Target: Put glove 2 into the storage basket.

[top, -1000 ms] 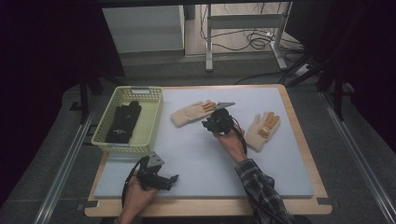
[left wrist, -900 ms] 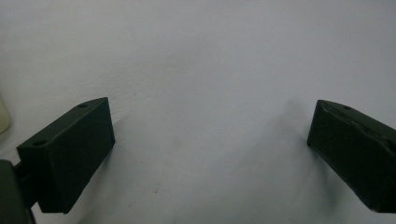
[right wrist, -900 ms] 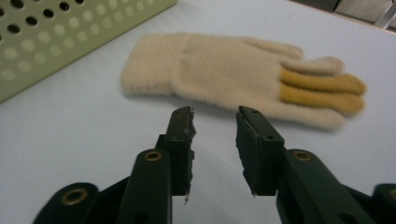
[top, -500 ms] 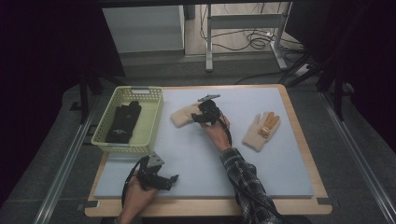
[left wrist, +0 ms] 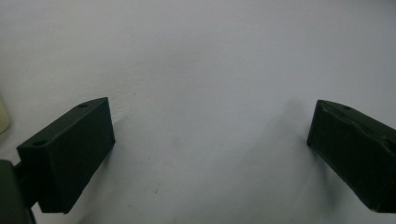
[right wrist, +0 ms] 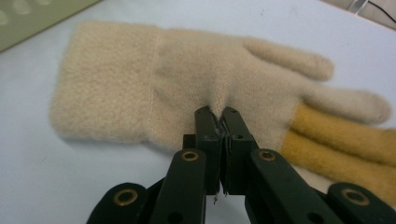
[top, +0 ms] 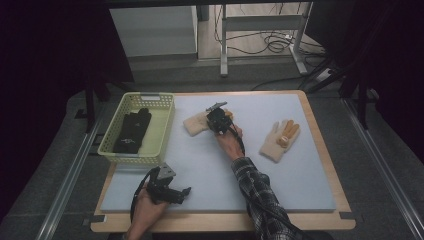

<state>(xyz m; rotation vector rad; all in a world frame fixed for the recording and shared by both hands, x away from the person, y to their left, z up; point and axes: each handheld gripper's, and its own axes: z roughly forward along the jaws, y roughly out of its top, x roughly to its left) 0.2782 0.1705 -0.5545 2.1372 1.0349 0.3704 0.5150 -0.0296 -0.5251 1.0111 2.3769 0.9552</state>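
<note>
A cream knit glove point(top: 194, 123) with yellow fingers lies flat on the pale blue mat, just right of the basket. My right gripper point(top: 216, 115) sits over its palm. In the right gripper view the jaws have just been closing and my right gripper point(right wrist: 219, 115) is shut on a small pinched fold of the glove point(right wrist: 135, 79). A matching second glove point(top: 278, 141) lies farther right on the mat. My left gripper point(top: 186, 192) rests low near the front left of the mat. Nothing lies between its wide open jaws in the left gripper view point(left wrist: 210, 149).
A pale green plastic basket point(top: 150, 98) stands at the left edge of the mat with a black glove point(top: 132, 131) inside. The mat point(top: 300, 185) lies on a wooden-edged table. Floor rails and cables lie beyond the table.
My right hand has moved left from between the two gloves onto the left glove, and its jaws have closed on the fabric. The left hand has stayed where it was.
</note>
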